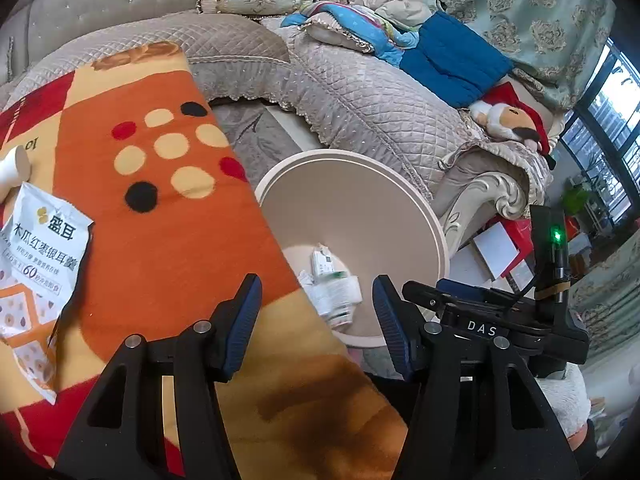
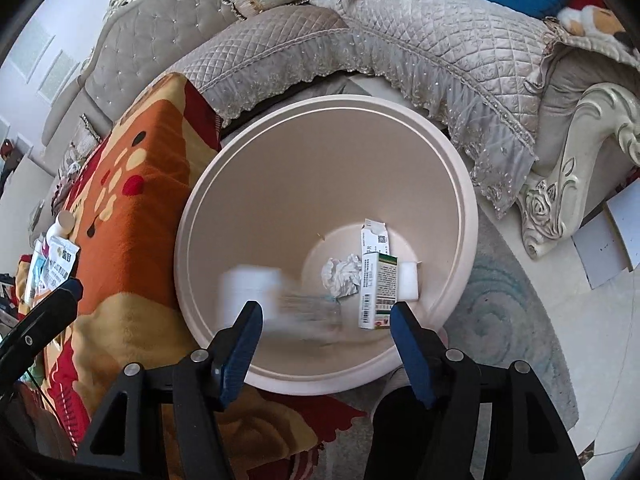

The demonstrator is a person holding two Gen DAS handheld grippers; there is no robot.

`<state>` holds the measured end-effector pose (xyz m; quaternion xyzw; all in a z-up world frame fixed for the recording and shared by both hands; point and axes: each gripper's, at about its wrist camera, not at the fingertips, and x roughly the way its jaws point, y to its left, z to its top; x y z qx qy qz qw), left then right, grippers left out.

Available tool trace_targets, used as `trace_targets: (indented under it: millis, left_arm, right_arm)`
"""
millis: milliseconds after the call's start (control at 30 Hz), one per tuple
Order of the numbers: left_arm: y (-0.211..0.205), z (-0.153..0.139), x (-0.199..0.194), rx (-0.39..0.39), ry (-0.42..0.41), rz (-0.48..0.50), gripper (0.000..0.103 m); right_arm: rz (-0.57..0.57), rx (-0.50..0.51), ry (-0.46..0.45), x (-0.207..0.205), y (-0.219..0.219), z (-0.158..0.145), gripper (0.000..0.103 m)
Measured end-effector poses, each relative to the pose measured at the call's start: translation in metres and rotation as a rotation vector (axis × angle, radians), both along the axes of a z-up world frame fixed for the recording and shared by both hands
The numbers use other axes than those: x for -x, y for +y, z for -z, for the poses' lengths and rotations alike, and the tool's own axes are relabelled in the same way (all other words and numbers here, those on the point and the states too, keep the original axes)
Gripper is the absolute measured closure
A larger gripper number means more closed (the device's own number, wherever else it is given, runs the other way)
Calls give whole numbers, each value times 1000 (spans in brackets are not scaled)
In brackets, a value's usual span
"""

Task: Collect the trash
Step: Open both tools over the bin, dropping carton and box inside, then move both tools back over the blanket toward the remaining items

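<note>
A round beige trash bin point(image 2: 460, 184) stands on the floor beside a table under an orange patterned blanket point(image 1: 160, 240). In the bin lie a green-and-white carton point(image 2: 380, 284), a crumpled tissue point(image 2: 340, 276) and a white block point(image 2: 410, 282). A blurred white object point(image 2: 256, 292) is falling inside the bin, just ahead of my right gripper point(image 2: 326, 320), which is open and empty above the bin's near rim. My left gripper point(image 1: 316, 300) is open and empty over the blanket's edge, with the bin point(image 1: 400, 184) beyond it. A torn white snack packet point(image 1: 40, 272) lies on the blanket at the left.
A quilted grey sofa point(image 1: 360, 92) with cushions, a blue blanket point(image 1: 448, 60) and a plush toy point(image 1: 508, 120) curves behind the bin. A small white bottle point(image 1: 14, 168) stands by the packet. The right gripper's body point(image 1: 500, 320) shows in the left view. A round rug point(image 2: 500, 320) lies under the bin.
</note>
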<state>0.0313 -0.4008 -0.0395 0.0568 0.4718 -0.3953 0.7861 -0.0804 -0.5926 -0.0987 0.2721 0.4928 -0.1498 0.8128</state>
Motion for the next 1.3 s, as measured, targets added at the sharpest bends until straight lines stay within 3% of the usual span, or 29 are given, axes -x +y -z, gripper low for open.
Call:
trace_targets:
  millis: [300,567,933,1300]
  left_arm:
    - [17,-6,3,-8,-29,-26,47]
    - [63,-15,5,-37,-75,-99,47]
    - [187,-25,-14,-58,-109,-283,45]
    - [315,-18,-67,-75,-118,-488,42]
  right_arm:
    - [-39,13,-9,-1,18,-9,39]
    - [-109,37,-55,-11,52,-35,39]
    - [-276,23,-110,-47,130,-62,36]
    - [-413,-10,-92,-90,204,-60,35]
